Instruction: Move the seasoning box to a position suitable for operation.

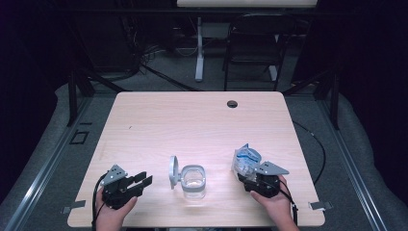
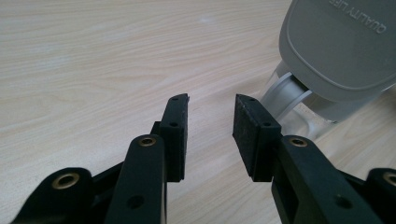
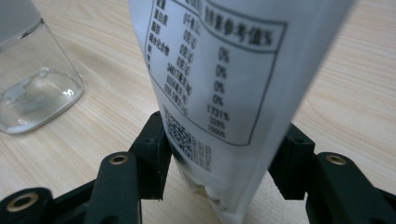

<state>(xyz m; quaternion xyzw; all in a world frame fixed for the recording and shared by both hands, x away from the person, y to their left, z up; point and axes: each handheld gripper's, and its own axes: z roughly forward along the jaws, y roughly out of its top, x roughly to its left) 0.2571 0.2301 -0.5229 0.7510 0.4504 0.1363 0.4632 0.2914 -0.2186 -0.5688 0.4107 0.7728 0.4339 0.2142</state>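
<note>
A clear jar (image 1: 194, 182) with a grey rim stands near the table's front edge, its grey hinged lid (image 1: 173, 171) flipped open to the left. My left gripper (image 1: 143, 181) rests on the table left of the jar, open, with nothing between its fingers. In the left gripper view the left gripper (image 2: 210, 109) points at bare wood, with the lid (image 2: 336, 46) and the jar (image 2: 289, 100) at upper right. My right gripper (image 1: 248, 179) is shut on a white-and-blue bag (image 1: 247, 161), held upright to the right of the jar. The bag (image 3: 219, 60) shows a printed label between the right gripper (image 3: 224, 140) jaws, with the jar (image 3: 32, 88) at left.
The wooden table (image 1: 192, 125) has a round cable hole (image 1: 232, 103) near its far edge. Beyond it stand a dark chair (image 1: 255, 43) and a white table leg (image 1: 199, 48). A black cable (image 1: 315, 139) runs off the right side.
</note>
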